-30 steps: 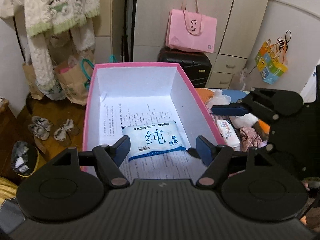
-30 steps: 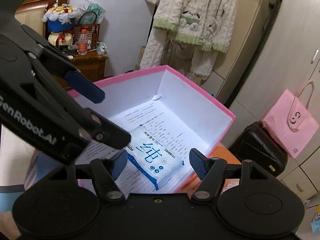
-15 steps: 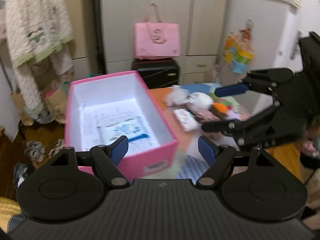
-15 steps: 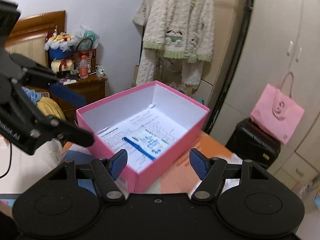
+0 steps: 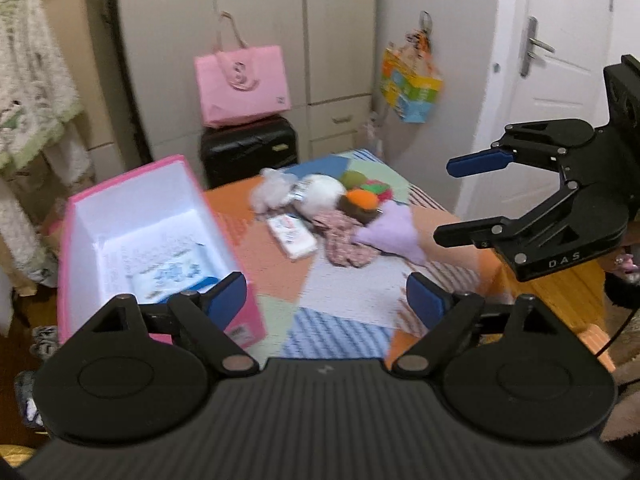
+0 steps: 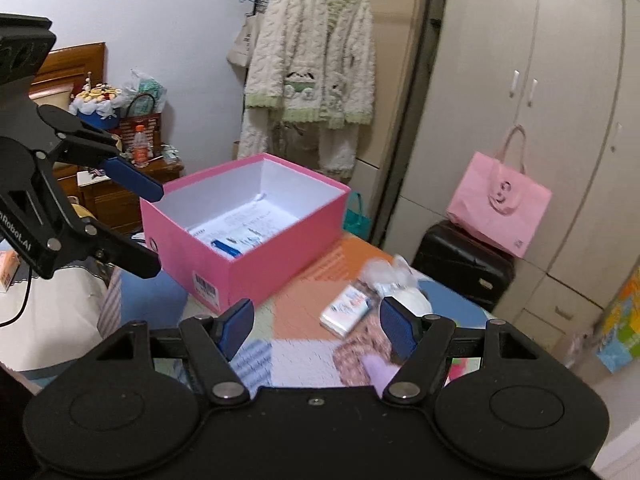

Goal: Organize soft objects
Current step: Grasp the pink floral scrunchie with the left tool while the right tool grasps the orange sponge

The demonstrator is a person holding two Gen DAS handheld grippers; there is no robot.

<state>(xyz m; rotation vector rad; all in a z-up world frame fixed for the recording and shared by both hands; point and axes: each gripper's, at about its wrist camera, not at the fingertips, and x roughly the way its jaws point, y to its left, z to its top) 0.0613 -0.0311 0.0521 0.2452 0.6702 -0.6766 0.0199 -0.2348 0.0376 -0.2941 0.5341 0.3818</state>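
Soft items heaped at far end of patchwork mat (image 5: 344,292): white fluffy toy (image 5: 272,194), white ball (image 5: 324,192), orange-topped plush (image 5: 360,202), floral cloth (image 5: 344,236), lilac cone-shaped plush (image 5: 390,232), small tissue pack (image 5: 294,234). All touching or just beside one another, outlines blurred. Same heap visible low in right wrist view, tissue pack (image 6: 346,308) nearest the box there.

Pink box (image 5: 236,320) on left part of mat, open-topped, white inside, well apart from the heap. Blue-and-white wipes pack (image 5: 172,280) flat on printed paper on the box floor.

Left gripper (image 5: 326,300) above near edge of mat, jaws opening, nothing between pads. Right gripper (image 6: 316,326) above mat between box and heap, jaws parted, empty; seen from left view (image 5: 464,200) hanging over right side of the heap, no contact.

Beyond the mat: black suitcase (image 5: 248,148) with pink bag (image 5: 242,84) on top, wardrobe behind.
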